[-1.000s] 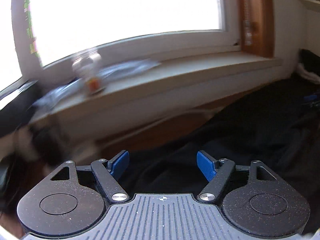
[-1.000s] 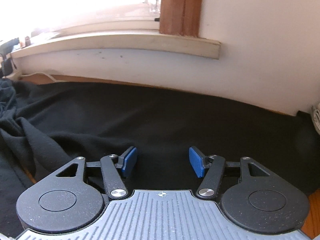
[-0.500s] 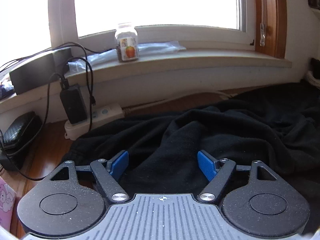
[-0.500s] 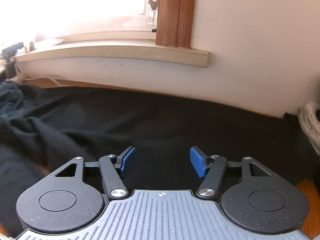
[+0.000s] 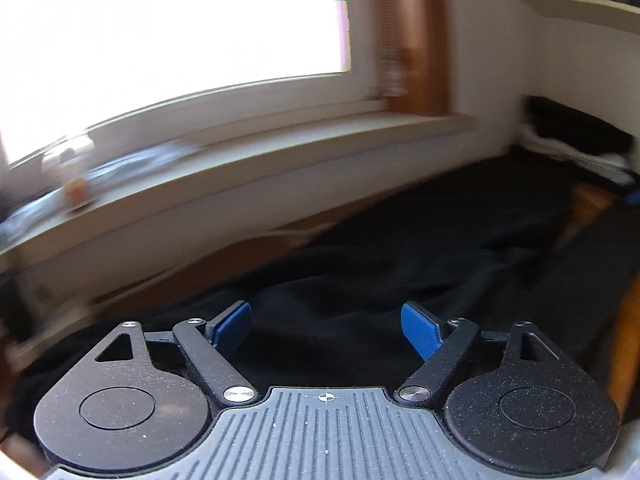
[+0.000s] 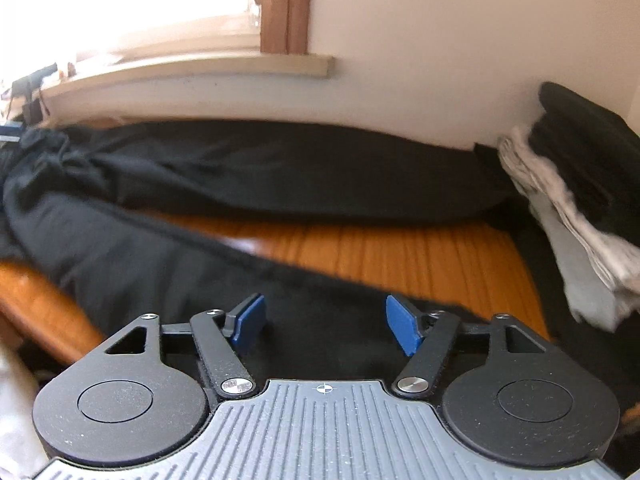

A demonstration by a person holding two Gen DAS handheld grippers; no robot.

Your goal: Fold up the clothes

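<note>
A black garment (image 5: 400, 272) lies spread over the wooden table (image 6: 400, 252). In the right wrist view the black garment (image 6: 280, 172) shows two long parts, with bare wood between them. My left gripper (image 5: 326, 328) hangs just above the dark cloth. Its jaws are opening and the blue pads (image 5: 232, 326) press on nothing. My right gripper (image 6: 326, 328) is over the nearer part of the cloth. Its jaws are also opening, with cloth below the pads but not pinched.
A pile of folded clothes (image 6: 560, 200), grey and black, stands at the right end against the wall. A window sill (image 5: 280, 168) runs along the back, with a small jar (image 5: 76, 184) on it at the left. A shelf sits at the upper right.
The left view has swung right, away from the cables and power strip, and is now blurred. The right gripper has moved so that bare wood and the folded pile show. Both jaws stand slightly wider.
</note>
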